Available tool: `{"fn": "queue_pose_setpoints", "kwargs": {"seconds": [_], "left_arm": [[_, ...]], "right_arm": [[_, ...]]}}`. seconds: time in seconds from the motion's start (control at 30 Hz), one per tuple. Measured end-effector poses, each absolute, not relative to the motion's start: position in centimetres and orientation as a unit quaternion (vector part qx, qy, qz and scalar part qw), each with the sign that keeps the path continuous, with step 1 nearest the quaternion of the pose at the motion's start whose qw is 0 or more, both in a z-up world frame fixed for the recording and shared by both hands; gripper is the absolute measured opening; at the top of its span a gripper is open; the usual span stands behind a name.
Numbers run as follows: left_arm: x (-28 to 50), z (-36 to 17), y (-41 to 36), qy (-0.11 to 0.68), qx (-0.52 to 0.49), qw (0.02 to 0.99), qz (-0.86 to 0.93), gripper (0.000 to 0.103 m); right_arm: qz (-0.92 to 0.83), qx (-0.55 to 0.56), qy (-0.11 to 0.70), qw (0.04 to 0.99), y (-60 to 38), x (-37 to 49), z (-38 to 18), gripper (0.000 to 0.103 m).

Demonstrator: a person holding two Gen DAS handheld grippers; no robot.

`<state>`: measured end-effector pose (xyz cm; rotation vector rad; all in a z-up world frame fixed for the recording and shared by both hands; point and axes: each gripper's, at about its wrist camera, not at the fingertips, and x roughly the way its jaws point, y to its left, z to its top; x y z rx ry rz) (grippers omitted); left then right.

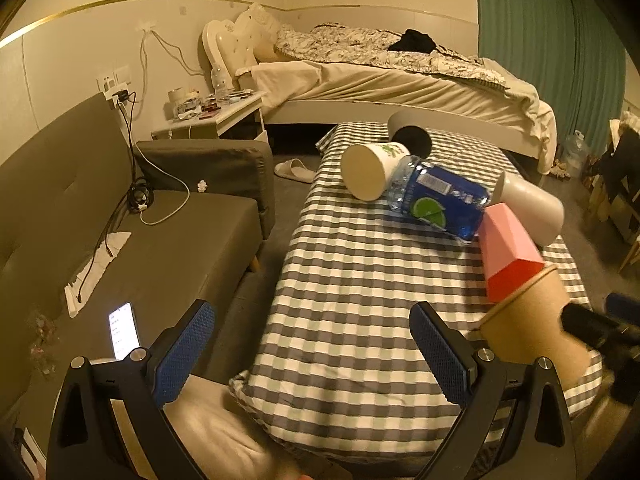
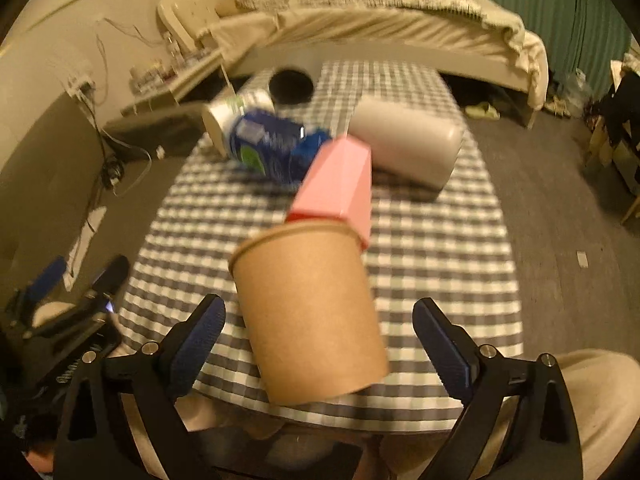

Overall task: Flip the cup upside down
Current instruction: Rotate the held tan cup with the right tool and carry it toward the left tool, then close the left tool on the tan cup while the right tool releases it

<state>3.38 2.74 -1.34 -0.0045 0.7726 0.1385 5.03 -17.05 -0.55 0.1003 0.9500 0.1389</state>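
Note:
A brown paper cup (image 2: 312, 312) lies tilted on its side near the front edge of the checked table (image 2: 440, 264), rim pointing away, between the open fingers of my right gripper (image 2: 320, 340). The fingers do not touch it. It also shows at the right of the left wrist view (image 1: 532, 320), with the right gripper (image 1: 600, 332) beside it. My left gripper (image 1: 312, 344) is open and empty over the table's front left corner.
A pink faceted cup (image 2: 340, 184), a blue bottle (image 2: 272, 148), a white paper cup (image 1: 372, 168), a white tumbler (image 2: 408, 144) and a grey cup (image 1: 412, 132) lie on the table. A sofa (image 1: 120, 220) with a lit phone (image 1: 122, 330) stands left; a bed (image 1: 400, 76) behind.

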Motion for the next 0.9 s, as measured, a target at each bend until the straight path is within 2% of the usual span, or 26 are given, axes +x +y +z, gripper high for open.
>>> {"fn": "queue_pose_setpoints", "kwargs": {"seconds": [0.23,0.4,0.9], "left_arm": [[2.1,-0.4,-0.2,0.384,-0.035,0.922,0.048,0.101],[1.7,0.1,-2.8,0.395,-0.073,0.915,0.019,0.101],[3.4,-2.8,-11.1,0.458,-0.055,0.887,-0.035,0.101]], "right_arm": [[0.042,0.026,0.396,0.917,-20.9,2.9,2.3,0.097],[-0.016,-0.007,0.361,0.932,-24.5,2.0,2.2,0.097],[-0.079,0.058,0.353,0.93,-31.8,1.7,0.5,0.097]]}}
